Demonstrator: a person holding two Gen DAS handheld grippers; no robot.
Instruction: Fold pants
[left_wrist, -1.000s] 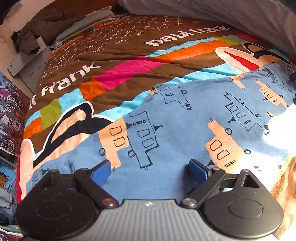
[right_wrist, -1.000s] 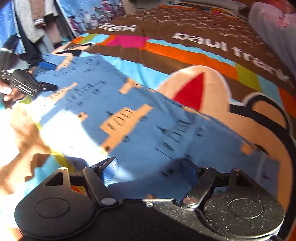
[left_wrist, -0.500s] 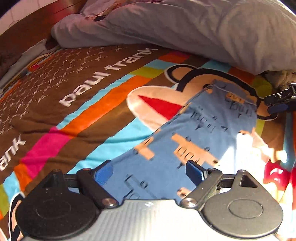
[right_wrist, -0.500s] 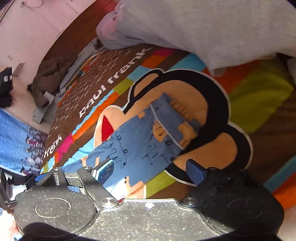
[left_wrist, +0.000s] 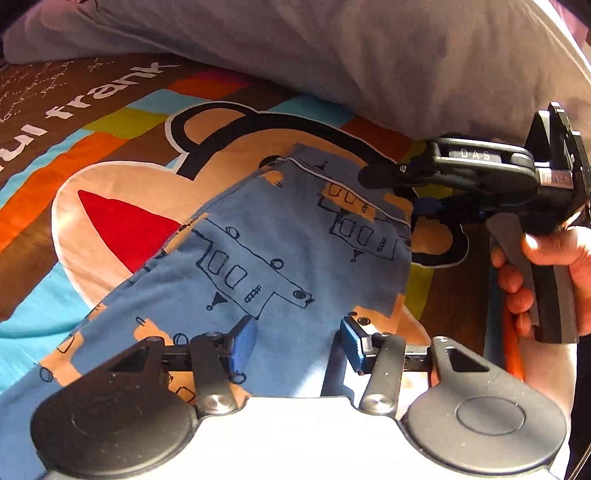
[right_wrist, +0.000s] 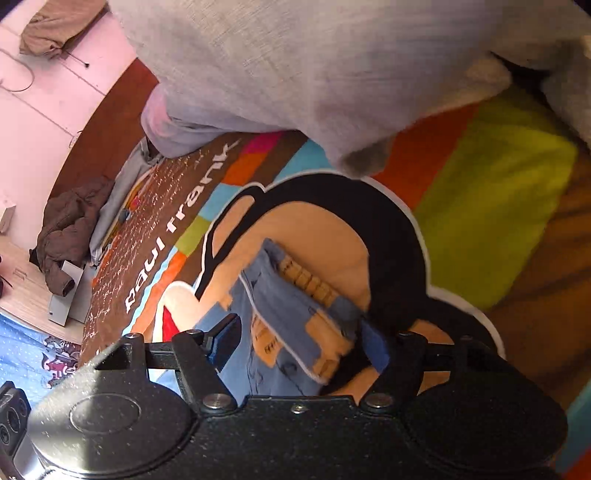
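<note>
The blue pants (left_wrist: 258, 254) with orange and black drawings lie flat on the colourful bedspread (left_wrist: 110, 122). Their waistband (left_wrist: 332, 177) points toward the pillow. My left gripper (left_wrist: 297, 341) is open, its blue pads just above the cloth near the pants' right edge. My right gripper (right_wrist: 303, 343) is open, low over the waistband corner (right_wrist: 317, 354), the cloth between its fingers. In the left wrist view the right gripper (left_wrist: 413, 206) comes in from the right, a hand (left_wrist: 546, 266) on its handle.
A large grey pillow (left_wrist: 332, 62) lies just beyond the waistband. The bedspread carries a monkey face and "paul frank" lettering (right_wrist: 173, 236). A brown jacket (right_wrist: 70, 229) and a grey box (right_wrist: 64, 295) sit on the floor beside the bed.
Both grippers have swung from the pants' legs up to the waistband end and come down close to the cloth. Both stay open.
</note>
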